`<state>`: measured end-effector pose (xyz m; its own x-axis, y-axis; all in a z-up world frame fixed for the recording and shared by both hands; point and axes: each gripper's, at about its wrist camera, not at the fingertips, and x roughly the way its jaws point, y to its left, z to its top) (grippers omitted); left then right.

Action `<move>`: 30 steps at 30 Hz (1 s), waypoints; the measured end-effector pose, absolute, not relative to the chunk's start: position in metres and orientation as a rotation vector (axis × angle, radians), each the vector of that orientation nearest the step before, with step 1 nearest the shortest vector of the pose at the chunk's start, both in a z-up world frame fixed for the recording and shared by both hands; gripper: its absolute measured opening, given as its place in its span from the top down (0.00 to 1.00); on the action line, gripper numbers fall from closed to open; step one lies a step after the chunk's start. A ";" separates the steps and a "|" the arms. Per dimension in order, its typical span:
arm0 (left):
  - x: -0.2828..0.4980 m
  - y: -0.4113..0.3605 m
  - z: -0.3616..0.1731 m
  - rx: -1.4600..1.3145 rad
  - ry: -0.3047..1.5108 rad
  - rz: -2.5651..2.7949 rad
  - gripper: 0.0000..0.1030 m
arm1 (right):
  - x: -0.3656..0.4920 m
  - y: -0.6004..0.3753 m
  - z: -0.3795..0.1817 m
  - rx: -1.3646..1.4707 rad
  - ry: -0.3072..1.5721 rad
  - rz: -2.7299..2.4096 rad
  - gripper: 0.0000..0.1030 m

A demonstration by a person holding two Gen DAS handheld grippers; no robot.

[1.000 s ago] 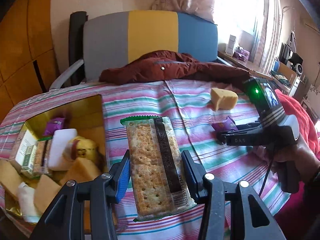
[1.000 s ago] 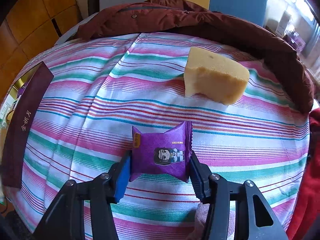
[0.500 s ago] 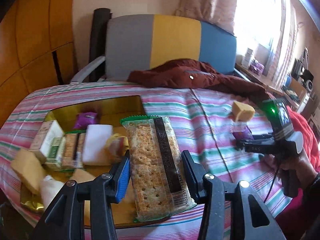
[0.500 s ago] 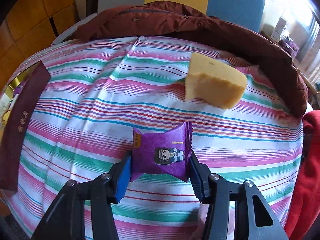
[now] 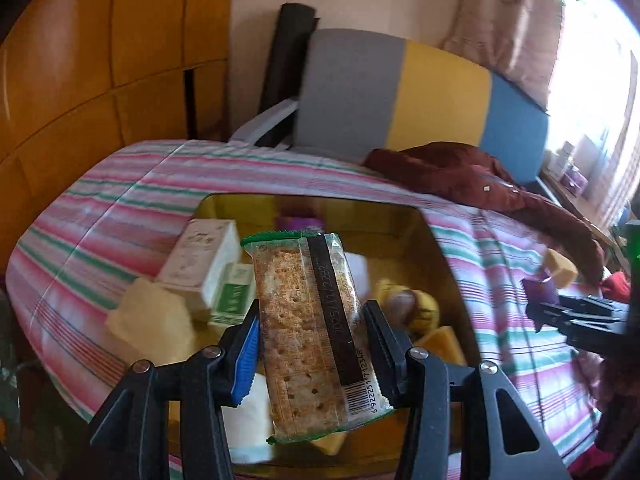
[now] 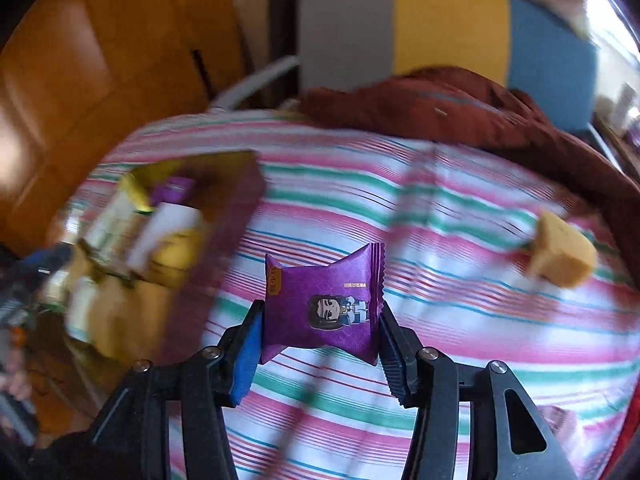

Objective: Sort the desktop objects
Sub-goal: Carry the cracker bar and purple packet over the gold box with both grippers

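Observation:
My left gripper [image 5: 310, 342] is shut on a clear cracker packet [image 5: 310, 332] and holds it over the gold box [image 5: 436, 240] full of snacks. In the right wrist view my right gripper [image 6: 320, 344] is shut on a purple snack pouch [image 6: 324, 304], lifted above the striped cloth. The same pouch [image 5: 538, 292] and the right gripper [image 5: 576, 316] show at the right edge of the left wrist view. A yellow sponge block [image 6: 560, 258] lies on the cloth to the right. The gold box [image 6: 236, 168] appears blurred at the left.
The box holds a white carton [image 5: 200, 256], a green-label pack [image 5: 234, 292], yellow blocks [image 5: 150, 318], a banana-like piece [image 5: 424, 312] and a purple pouch [image 5: 300, 224]. A maroon jacket [image 5: 480, 184] lies at the table's far edge before a grey, yellow and blue chair [image 5: 400, 92].
The left gripper has carried the cracker packet leftward, from beside the box to above it. The right gripper has lifted the purple pouch off the cloth and swung left toward the box.

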<state>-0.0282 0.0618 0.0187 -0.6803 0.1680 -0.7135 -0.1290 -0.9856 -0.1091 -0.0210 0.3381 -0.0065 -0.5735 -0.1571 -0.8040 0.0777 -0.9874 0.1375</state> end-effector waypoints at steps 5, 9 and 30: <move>-0.042 0.049 0.007 -1.205 -0.081 2.753 0.53 | -0.043 0.289 0.008 1.320 -0.181 -2.591 0.48; -0.053 0.052 0.002 -1.212 -0.056 2.758 0.53 | -0.074 0.259 0.014 1.300 -0.273 -2.548 0.46; -0.046 0.047 0.006 -1.221 -0.039 2.814 0.49 | -0.037 0.244 0.017 1.227 -0.495 -2.599 0.16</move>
<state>-0.0456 0.0466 0.0057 -0.6807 0.0781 -0.7284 -0.0581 -0.9969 -0.0526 -0.0374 0.2438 0.0172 -0.6251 -0.3404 -0.7024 0.0583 -0.9177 0.3929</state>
